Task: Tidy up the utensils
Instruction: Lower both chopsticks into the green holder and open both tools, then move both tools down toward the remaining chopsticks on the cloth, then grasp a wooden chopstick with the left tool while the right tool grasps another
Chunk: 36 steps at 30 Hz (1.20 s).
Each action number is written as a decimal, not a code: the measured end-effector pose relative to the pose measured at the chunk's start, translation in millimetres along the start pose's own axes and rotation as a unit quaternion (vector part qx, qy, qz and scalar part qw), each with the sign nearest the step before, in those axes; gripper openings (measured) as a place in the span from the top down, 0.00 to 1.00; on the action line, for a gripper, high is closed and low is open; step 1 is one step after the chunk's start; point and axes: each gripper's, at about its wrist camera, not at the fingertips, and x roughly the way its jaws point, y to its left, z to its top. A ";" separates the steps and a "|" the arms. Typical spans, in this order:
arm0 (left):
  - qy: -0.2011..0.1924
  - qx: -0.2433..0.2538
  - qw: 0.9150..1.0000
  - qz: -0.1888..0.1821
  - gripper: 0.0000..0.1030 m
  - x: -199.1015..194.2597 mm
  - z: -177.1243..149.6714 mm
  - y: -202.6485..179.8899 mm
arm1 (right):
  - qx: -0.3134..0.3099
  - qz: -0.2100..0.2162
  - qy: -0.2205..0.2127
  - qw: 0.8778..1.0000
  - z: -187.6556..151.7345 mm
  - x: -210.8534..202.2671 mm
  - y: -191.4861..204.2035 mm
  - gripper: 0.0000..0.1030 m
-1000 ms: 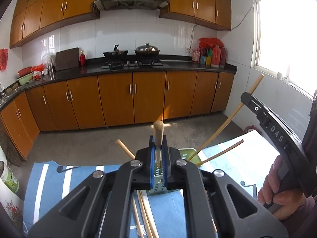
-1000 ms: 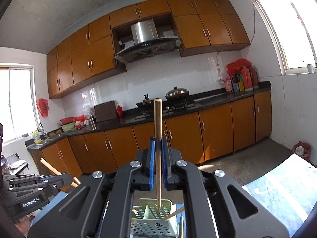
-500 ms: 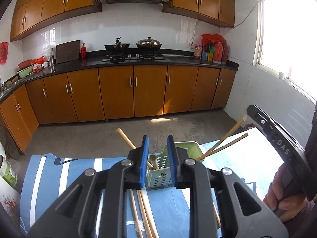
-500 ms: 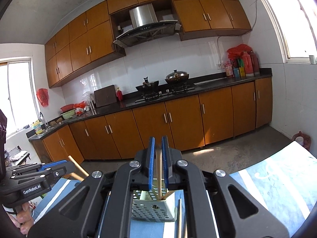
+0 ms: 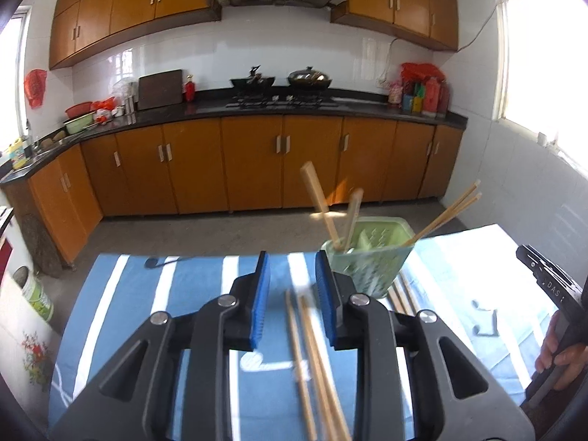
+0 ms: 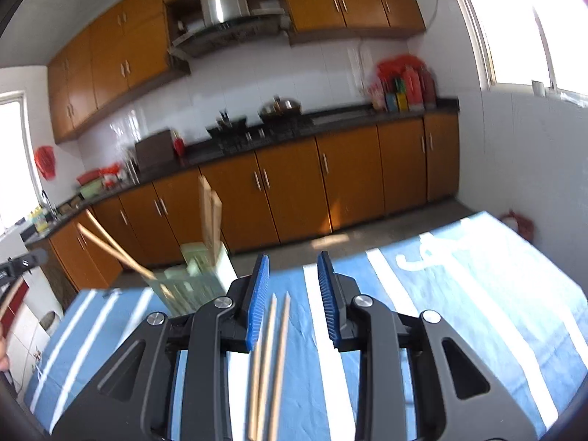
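Note:
A pale green perforated utensil holder (image 5: 367,257) stands on the blue striped cloth (image 5: 147,294), with several wooden chopsticks (image 5: 319,205) leaning out of it. My left gripper (image 5: 292,294) is open and empty, just left of the holder, above loose chopsticks (image 5: 312,360) lying on the cloth. In the right wrist view the holder (image 6: 198,275) stands at the left with chopsticks (image 6: 211,213) in it. My right gripper (image 6: 292,294) is open and empty, with loose chopsticks (image 6: 272,360) on the cloth between its jaws.
More chopsticks (image 5: 402,296) lie at the holder's right foot. The right-hand gripper body and hand (image 5: 558,316) show at the right edge of the left wrist view. Orange kitchen cabinets (image 5: 257,161) and the floor lie beyond the table's far edge.
Both grippers let go of their chopsticks into the holder and opened wide. Both drew back and lowered over the loose chopsticks on the cloth. The holder now sits off to the side in each view.

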 end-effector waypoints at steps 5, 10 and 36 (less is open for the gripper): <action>0.050 -0.012 0.998 0.029 0.74 29.5 -45.9 19.9 | 0.000 0.012 0.122 0.993 -51.1 51.7 0.9 0.72; 0.109 -0.050 0.993 0.014 0.74 62.7 -91.5 35.9 | -0.033 0.033 0.196 0.979 -91.5 87.8 23.1 0.74; 0.207 -0.022 0.977 -0.039 0.85 118.6 -156.1 -12.0 | -0.035 -0.080 0.190 0.978 -111.2 93.1 -21.1 0.92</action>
